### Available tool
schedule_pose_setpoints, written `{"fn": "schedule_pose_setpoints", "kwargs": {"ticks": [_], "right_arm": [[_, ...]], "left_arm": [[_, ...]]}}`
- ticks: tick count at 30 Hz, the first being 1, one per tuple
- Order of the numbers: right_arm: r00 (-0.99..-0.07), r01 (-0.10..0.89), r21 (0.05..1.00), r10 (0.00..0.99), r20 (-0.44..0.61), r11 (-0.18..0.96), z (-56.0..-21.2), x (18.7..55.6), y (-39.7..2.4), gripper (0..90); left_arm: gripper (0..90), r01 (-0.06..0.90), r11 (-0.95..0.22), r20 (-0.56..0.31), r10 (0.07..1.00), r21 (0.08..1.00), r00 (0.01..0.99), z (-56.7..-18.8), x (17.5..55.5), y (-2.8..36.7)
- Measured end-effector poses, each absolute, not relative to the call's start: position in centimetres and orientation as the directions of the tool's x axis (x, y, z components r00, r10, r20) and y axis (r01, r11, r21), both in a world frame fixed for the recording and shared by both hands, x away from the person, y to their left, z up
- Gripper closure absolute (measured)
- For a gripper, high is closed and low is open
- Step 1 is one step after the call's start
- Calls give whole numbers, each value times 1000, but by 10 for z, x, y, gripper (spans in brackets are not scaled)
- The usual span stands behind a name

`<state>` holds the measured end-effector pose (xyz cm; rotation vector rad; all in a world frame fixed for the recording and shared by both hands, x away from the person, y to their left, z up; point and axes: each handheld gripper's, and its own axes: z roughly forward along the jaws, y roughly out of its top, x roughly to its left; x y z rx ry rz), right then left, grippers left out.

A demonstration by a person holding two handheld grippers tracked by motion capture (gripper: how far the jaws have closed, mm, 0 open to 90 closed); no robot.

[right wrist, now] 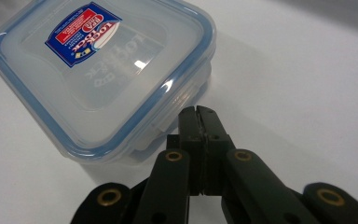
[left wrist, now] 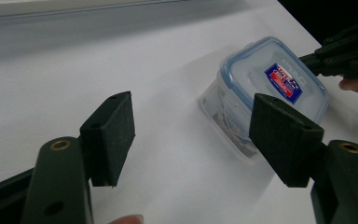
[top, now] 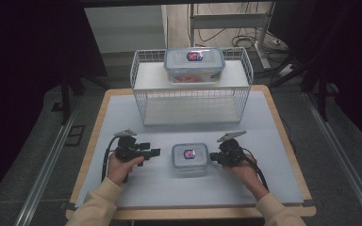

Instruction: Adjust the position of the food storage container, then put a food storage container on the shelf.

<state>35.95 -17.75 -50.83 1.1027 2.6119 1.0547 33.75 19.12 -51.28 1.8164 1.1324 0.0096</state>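
Tongs close in from both sides on a small clear container (top: 190, 159) with a blue-edged lid and a red and blue label, which sits on the white tabletop (top: 136, 188) near its front edge, between the person's two hands. Right tongs (top: 213, 157), jaws pressed together with nothing between them, rest their tips at the lid clasp on the container's right side; whether they touch it is hard to say. Left tongs (top: 156, 152), jaws apart and empty, wait just beside the container's left side. By the look of it, the step in hand is working that clasp, and the next move calls for a careful push or lift at the flap while the left tongs steady the box. Behind stands a white wire rack (top: 192, 90) carrying a larger lidded container (top: 194, 64). Contents of both boxes are too blurred to name.
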Motion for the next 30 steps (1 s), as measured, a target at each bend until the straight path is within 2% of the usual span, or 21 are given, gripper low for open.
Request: {"fn": "schedule_pose_setpoints", "kwargs": {"ticks": [9, 18, 20, 22, 25, 30], "right_arm": [[-701, 586, 700, 688, 185, 409, -493, 358, -204, 896], [-687, 604, 714, 686, 241, 354, -488, 356, -230, 882], [-692, 611, 714, 669, 271, 342, -489, 356, -232, 825], [-695, 611, 720, 659, 287, 331, -489, 357, -232, 695], [-694, 626, 726, 628, 351, 285, -487, 358, -232, 568], [-691, 638, 721, 613, 383, 270, -487, 357, -232, 433]], "left_arm": [[307, 689, -108, -439, 698, 717, 566, -513, 334, 191], [299, 711, -89, -447, 722, 697, 529, -512, 333, 188], [294, 714, -85, -451, 722, 694, 525, -511, 333, 186], [282, 716, -87, -451, 723, 693, 523, -511, 332, 185], [260, 718, -78, -456, 723, 692, 519, -509, 331, 184], [210, 723, -70, -467, 719, 687, 514, -506, 331, 179]]}}
